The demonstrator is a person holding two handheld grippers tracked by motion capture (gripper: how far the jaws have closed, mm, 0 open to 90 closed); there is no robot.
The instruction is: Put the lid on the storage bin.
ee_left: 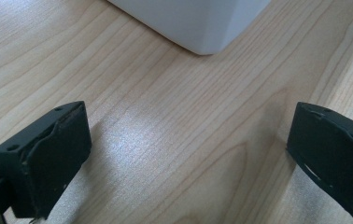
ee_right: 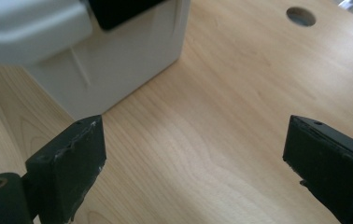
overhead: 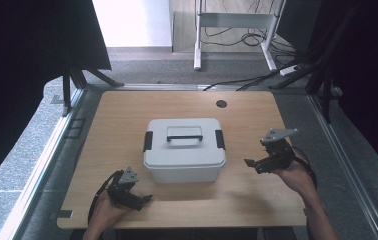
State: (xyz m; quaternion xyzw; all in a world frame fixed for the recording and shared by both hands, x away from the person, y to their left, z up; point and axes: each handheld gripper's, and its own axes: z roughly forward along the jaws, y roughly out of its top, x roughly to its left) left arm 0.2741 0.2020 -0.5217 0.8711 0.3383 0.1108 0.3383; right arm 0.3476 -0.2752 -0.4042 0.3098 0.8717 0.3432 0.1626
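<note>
A white plastic storage box (overhead: 184,149) with a lid, a top handle and black side latches (overhead: 220,139) stands in the middle of the wooden table (overhead: 247,112). My left gripper (overhead: 144,200) rests low near the table's front edge, just off the box's front left corner (ee_left: 202,37), jaws wide apart with bare wood between them. My right gripper (overhead: 249,163) hovers to the right of the box, open and empty. In the right gripper view the box's corner (ee_right: 104,70) and a black latch (ee_right: 118,11) sit ahead on the left.
A round cable hole (overhead: 221,104) lies near the table's far edge, also seen as a hole (ee_right: 300,16) in the right gripper view. Past the table are a white desk frame (overhead: 237,22) and cables on the floor. Dark curtains flank both sides.
</note>
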